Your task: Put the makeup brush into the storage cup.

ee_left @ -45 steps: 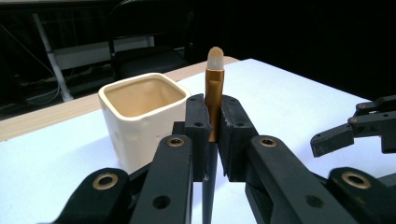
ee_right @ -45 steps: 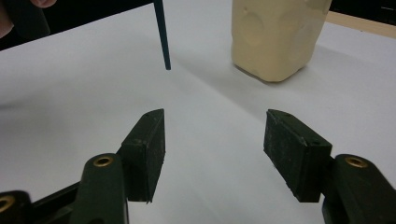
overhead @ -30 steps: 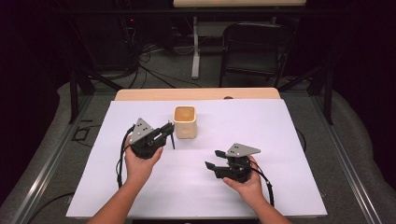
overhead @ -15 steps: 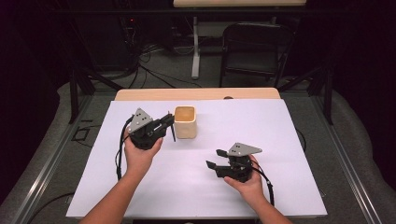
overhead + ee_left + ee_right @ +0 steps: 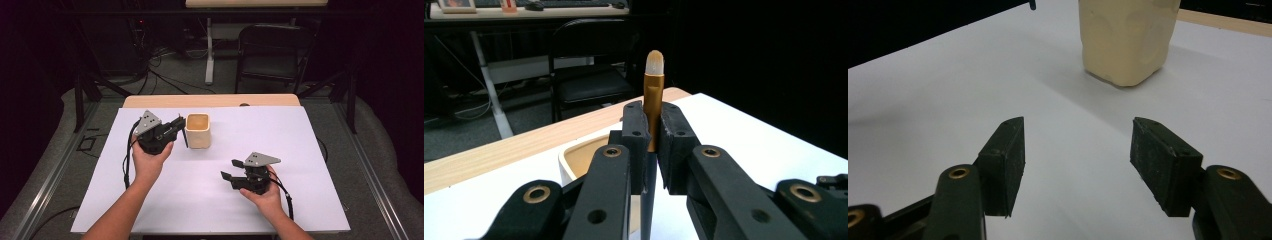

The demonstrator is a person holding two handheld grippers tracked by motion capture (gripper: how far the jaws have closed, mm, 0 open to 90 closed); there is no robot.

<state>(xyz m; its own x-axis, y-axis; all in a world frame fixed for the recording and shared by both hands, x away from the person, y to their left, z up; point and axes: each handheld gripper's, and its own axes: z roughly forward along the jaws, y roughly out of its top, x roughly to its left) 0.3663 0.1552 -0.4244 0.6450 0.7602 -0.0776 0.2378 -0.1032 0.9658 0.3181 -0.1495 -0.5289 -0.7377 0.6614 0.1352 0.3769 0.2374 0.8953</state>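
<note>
Brush pinched in the left, right idle on the bench

Our left gripper [image 5: 176, 126] has its fingers [image 5: 634, 135] clamped on the brush [image 5: 653, 95] at the gold ferrule, tip up, just beside the cup [image 5: 197, 131]. It looks light, stiff and probably slick, so we'd grip the ferrule, not the soft tip. Right gripper [image 5: 231, 170] sits low over the bench [image 5: 300, 150], fingers [image 5: 1008, 160] apart and holding nothing.

A slim brush with a gold metal ferrule, a pale rounded tip and a dark handle [image 5: 654, 95] stands upright, tip up, just beside the rim of the cream square plastic cup [image 5: 198, 131]. The cup stands upright and open-topped
</note>
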